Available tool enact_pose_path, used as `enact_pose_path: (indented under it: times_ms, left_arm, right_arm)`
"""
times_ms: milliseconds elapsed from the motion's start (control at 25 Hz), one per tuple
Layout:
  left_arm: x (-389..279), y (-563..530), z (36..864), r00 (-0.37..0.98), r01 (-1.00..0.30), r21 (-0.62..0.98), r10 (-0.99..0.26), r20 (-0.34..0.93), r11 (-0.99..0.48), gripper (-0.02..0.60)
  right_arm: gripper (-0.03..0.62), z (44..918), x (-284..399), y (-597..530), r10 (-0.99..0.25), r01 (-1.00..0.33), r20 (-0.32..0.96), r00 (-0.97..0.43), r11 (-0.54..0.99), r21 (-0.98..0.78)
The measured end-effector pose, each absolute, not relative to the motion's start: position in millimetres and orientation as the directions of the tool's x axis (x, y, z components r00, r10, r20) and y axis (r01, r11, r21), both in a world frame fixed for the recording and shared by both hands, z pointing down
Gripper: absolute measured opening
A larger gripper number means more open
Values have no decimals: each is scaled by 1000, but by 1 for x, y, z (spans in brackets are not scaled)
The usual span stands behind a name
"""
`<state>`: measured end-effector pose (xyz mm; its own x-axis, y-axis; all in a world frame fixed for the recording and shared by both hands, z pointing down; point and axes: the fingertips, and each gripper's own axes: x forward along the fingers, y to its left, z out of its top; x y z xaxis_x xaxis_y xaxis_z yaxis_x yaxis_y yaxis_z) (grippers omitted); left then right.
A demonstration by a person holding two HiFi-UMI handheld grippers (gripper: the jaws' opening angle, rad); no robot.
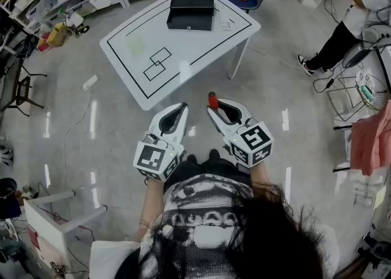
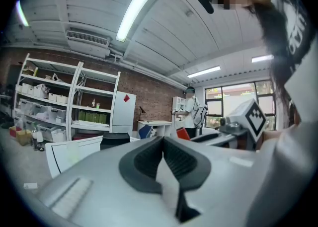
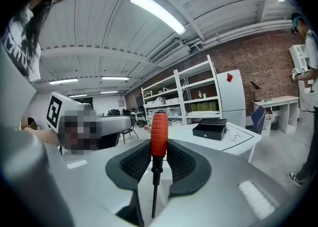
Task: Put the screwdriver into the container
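Right tongs [image 3: 158, 157] grip screwdriver [image 3: 159, 134] upright, handle up.

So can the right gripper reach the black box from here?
Probably not yet: the right gripper, holding the screwdriver, hangs short of the table; the black box sits at its far edge.

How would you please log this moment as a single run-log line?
right gripper: shut on screwdriver | left gripper: shut, empty | container: on table ahead, apart from both grippers | screwdriver: not yet in container
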<state>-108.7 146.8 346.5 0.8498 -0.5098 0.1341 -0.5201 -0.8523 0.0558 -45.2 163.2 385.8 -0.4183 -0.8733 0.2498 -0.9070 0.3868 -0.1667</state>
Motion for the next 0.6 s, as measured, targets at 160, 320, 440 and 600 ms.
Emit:
enact_pose_path:
  times_ms: [160, 320, 440, 600]
  left_arm:
    - [-94, 146, 344, 846, -526, 49, -517, 132, -849, 0]
    - [-78, 146, 343, 840, -536, 38, -529, 120, -843, 0]
    - [-68, 149, 343, 834, -546, 36, -539, 115, -837, 0]
    - [-59, 155, 344, 821, -564, 34, -556, 126, -825, 0]
  right_arm:
    - [97, 385, -30, 163, -871, -905, 248, -424, 393, -166]
    - [97, 384, -15, 163, -866, -898, 242, -437, 408, -162]
    - [97, 386, -6, 165, -860, -892, 239, -450, 422, -159]
    - [97, 386, 1, 168, -846, -879, 239, -476, 447, -169]
